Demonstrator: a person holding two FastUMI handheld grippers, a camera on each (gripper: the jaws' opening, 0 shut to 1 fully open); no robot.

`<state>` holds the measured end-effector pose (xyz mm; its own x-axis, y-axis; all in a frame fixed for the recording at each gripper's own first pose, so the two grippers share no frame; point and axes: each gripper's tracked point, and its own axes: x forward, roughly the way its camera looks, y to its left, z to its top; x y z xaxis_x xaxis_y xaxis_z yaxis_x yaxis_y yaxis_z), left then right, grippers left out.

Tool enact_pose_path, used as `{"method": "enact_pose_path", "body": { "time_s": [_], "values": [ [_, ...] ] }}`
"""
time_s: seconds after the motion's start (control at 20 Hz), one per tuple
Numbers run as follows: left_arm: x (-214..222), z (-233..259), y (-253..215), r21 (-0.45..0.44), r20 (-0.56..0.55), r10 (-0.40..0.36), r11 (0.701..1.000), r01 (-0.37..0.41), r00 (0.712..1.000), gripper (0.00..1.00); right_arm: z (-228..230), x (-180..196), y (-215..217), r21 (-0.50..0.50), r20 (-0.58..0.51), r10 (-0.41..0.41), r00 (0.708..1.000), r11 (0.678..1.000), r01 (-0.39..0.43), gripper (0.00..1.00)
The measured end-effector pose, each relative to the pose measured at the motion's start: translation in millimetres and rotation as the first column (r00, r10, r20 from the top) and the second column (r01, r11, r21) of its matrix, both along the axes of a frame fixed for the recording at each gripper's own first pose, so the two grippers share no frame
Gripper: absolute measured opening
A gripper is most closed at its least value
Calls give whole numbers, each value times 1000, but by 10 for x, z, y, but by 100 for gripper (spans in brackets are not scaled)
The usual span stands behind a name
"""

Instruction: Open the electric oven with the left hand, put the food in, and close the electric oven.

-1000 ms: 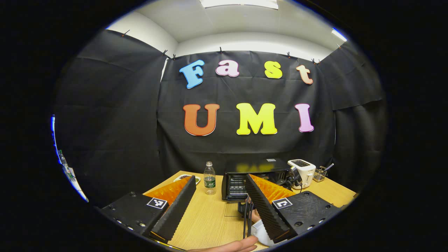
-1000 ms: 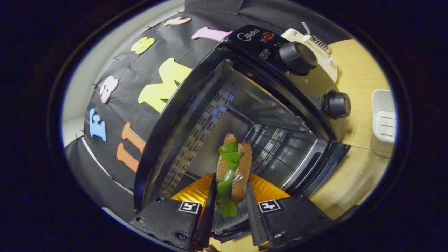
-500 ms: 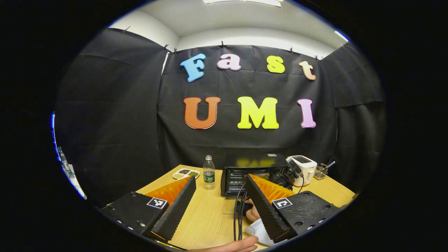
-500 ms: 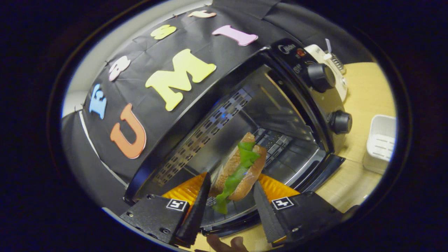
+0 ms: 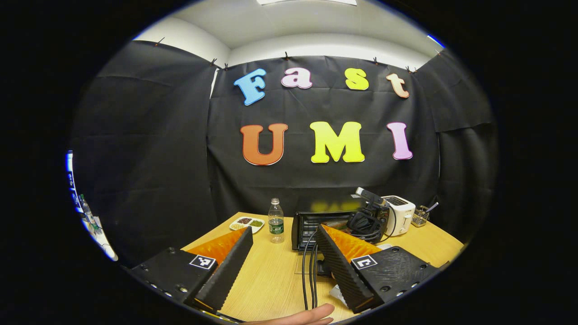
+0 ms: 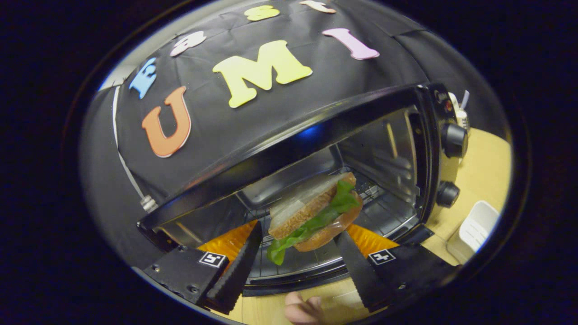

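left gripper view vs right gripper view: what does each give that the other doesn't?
Left gripper view: the left gripper, open over the table, with a water bottle, snack tray and toaster farther back.

Right gripper view: the right gripper, its fingers spread around a sandwich at the oven's open mouth, plus two knobs and a white tray.

Both: the oven with its door down, and the wooden table.
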<state>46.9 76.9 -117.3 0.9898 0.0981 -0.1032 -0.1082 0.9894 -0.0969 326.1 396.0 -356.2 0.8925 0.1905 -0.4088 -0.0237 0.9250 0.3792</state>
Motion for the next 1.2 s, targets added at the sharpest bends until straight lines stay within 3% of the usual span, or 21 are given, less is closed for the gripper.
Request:
{"method": "enact_pose_path", "body": {
  "time_s": [0.05,0.1,0.15,0.35,0.7,0.75,0.8,0.95,1.2],
  "values": [
    [10,-24,16,1,-10,5,1000,-5,1000,93,-18,-8,6,-40,-6,13,1000,999,-13,89],
    [9,-45,42,3,-14,10,1000,-10,1000,93,-33,-12,7,-71,-20,25,999,997,-26,89],
    [36,-49,62,4,-20,10,1000,-10,1000,93,-46,-19,35,-88,-29,40,999,995,-42,100],
    [20,-92,141,-4,-34,17,1000,-18,999,93,-139,-106,116,-203,-136,109,985,970,-135,100],
    [-32,-127,321,-17,-39,47,999,-48,998,93,-91,-436,92,-244,-316,233,920,917,-316,100],
    [-32,-135,347,-19,-40,50,998,-51,998,93,-65,-500,66,-237,-331,243,912,914,-329,90],
    [-28,-129,349,-22,-42,53,998,-54,998,93,-26,-563,13,-230,-344,247,906,913,-336,100],
    [-26,-113,376,-24,-38,56,998,-57,998,93,192,-698,-153,-214,-328,267,906,913,-347,100],
    [8,-76,332,-19,-29,42,999,-43,999,93,790,-980,-579,-196,-204,294,934,923,-333,100]
  ]
}}
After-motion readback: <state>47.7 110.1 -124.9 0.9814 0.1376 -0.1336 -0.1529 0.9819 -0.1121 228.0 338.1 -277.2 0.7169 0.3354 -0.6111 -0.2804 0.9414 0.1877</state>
